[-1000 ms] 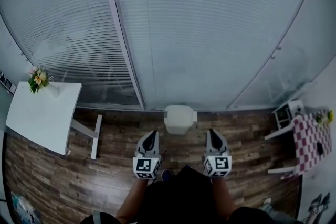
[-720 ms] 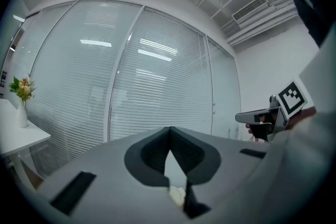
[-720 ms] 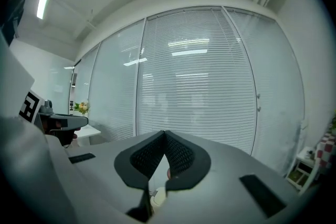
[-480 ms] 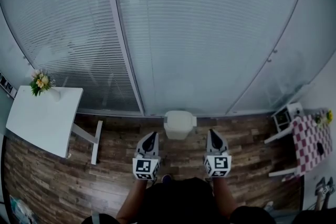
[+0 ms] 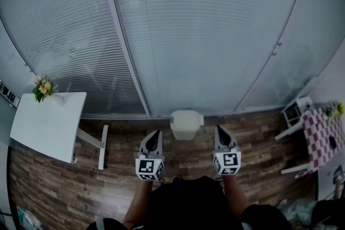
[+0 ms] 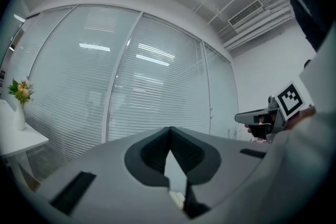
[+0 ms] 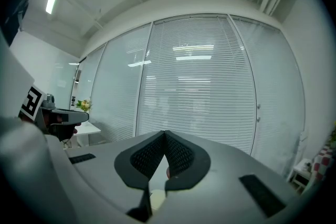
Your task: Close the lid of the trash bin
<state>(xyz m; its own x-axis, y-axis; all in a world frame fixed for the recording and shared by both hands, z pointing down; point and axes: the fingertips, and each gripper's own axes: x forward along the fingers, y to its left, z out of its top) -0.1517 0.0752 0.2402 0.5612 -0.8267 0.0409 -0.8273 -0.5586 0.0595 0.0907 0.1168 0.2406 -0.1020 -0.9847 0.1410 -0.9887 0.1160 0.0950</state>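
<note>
A small white trash bin [image 5: 186, 124] stands on the wood floor against the glass wall. Its lid looks flat and down, though it is small in the head view. My left gripper [image 5: 156, 133] hovers near the bin's left front and my right gripper [image 5: 220, 129] near its right front, neither touching it. Both point level toward the wall. In the left gripper view the left gripper [image 6: 169, 129] has its tips together with nothing between them. The right gripper [image 7: 164, 134] in its own view is likewise shut and empty. The bin shows in neither gripper view.
A white table [image 5: 46, 121] with a vase of flowers [image 5: 42, 88] stands at the left. A checkered table [image 5: 321, 140] and a small white stand [image 5: 295, 110] are at the right. The glass wall with blinds [image 5: 188, 35] runs close behind the bin.
The head view has drifted slightly. Both grippers and the bin keep about the same places relative to each other.
</note>
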